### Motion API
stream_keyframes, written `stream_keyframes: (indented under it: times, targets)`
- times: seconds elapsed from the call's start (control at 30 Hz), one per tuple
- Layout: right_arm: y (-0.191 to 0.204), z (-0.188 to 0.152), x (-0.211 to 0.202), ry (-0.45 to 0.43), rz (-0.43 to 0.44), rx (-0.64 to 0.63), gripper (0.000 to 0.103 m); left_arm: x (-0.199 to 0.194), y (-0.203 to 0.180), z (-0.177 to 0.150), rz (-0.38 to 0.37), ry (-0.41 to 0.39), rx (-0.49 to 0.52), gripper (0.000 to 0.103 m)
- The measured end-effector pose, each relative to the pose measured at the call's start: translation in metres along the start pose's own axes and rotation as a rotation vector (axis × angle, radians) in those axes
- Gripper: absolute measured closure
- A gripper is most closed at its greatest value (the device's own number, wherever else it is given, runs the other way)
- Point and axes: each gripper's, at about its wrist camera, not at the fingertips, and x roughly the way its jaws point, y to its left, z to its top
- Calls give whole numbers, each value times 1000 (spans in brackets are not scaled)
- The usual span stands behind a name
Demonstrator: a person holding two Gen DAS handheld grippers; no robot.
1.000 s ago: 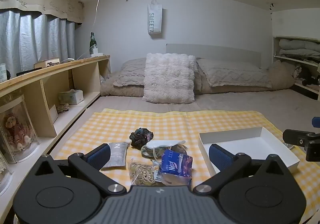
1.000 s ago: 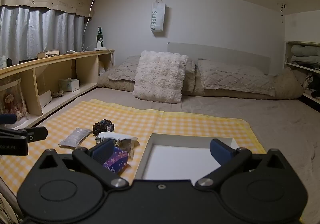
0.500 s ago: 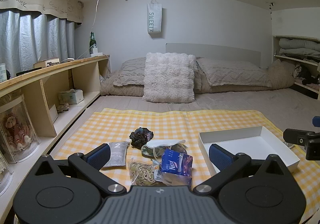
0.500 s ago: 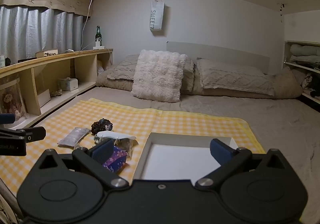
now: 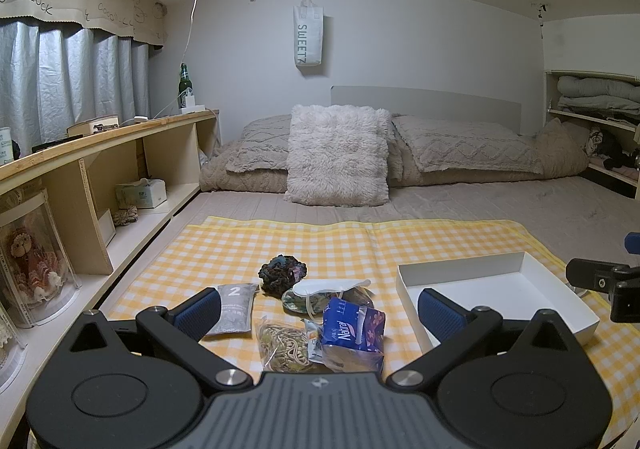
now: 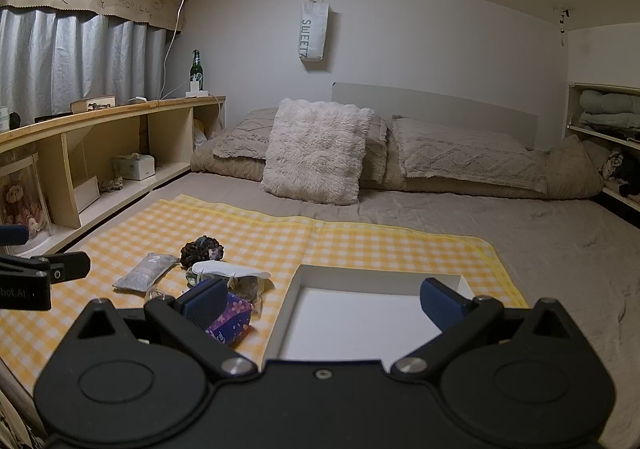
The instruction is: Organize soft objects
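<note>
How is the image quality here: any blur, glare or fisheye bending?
Left wrist view: sharp, dim even light, the wooden shelf bows strongly, corners black. Right wrist view: also sharp, no glare on the white box, the ceiling line curves, the yellow checked cloth evenly lit.

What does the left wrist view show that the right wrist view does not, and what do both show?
Only the left wrist view shows the clear bag of rubber bands whole, lying before the open left gripper.

Only the right wrist view shows the white box straight ahead, between the open jaws of the right gripper.

Both show the yellow checked cloth, the dark scrunchie and the blue tissue pack.
</note>
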Motion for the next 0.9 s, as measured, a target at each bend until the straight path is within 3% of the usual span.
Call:
stream_keyframes:
  times: [0.9]
  targets:
    - [1,-1,2,1,-1,-3,0,0,0,0,0,2,2,0]
